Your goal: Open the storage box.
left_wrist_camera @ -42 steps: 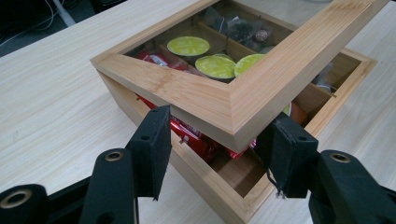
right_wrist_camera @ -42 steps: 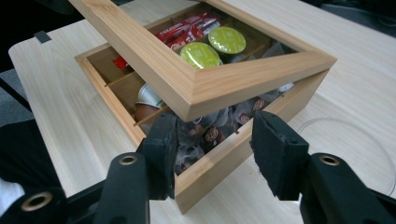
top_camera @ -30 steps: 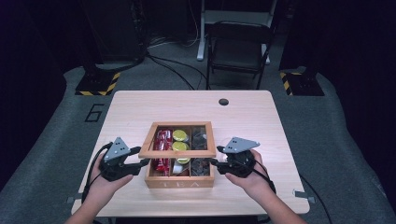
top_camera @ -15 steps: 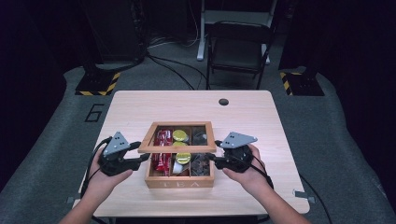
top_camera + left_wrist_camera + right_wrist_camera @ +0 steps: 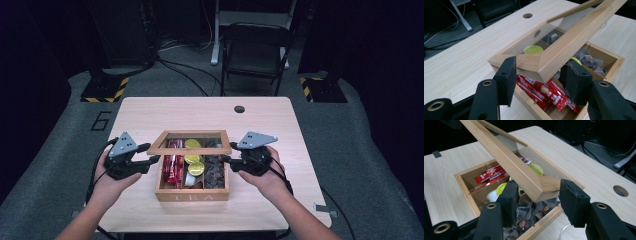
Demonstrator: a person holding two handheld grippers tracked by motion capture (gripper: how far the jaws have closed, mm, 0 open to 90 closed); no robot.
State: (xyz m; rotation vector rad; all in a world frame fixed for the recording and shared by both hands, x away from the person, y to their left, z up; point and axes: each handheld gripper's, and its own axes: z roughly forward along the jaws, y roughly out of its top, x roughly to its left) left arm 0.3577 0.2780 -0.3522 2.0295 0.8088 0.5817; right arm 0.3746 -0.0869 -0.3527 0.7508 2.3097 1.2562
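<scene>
You had the wooden-framed lid with the clear pane [image 5: 191,142] lifted at its near edge, tilted up above the open wooden tea box marked "TEA" [image 5: 192,196], which sat near the middle of the pale wooden table [image 5: 280,125], toward your side. Your left gripper [image 5: 151,160] met the lid's near left corner. In the left gripper view that corner [image 5: 541,67] sat between the black pads [image 5: 507,75]; the left pad touched the wood, while the right one stood just beside the frame, and I could not tell whether it pressed. Those jaws had just been closing a little with the corner between them.

Your right gripper [image 5: 226,159] met the lid's near right corner. In the right gripper view the corner [image 5: 544,187] lay between the pads [image 5: 571,200], both close against the frame, though firm contact was hard to judge.

Under the raised lid the box showed its compartments: red snack packets [image 5: 172,167] on the left, round yellow-green capped pods [image 5: 195,169] in the middle, and dark wrapped tea bags [image 5: 216,172] on the right. The lid's far edge stayed low, over the box's far wall. A round cable hole [image 5: 239,108] lay at the far side of the table, well apart from the box, and a black folding chair [image 5: 255,50] stood beyond the table.
</scene>
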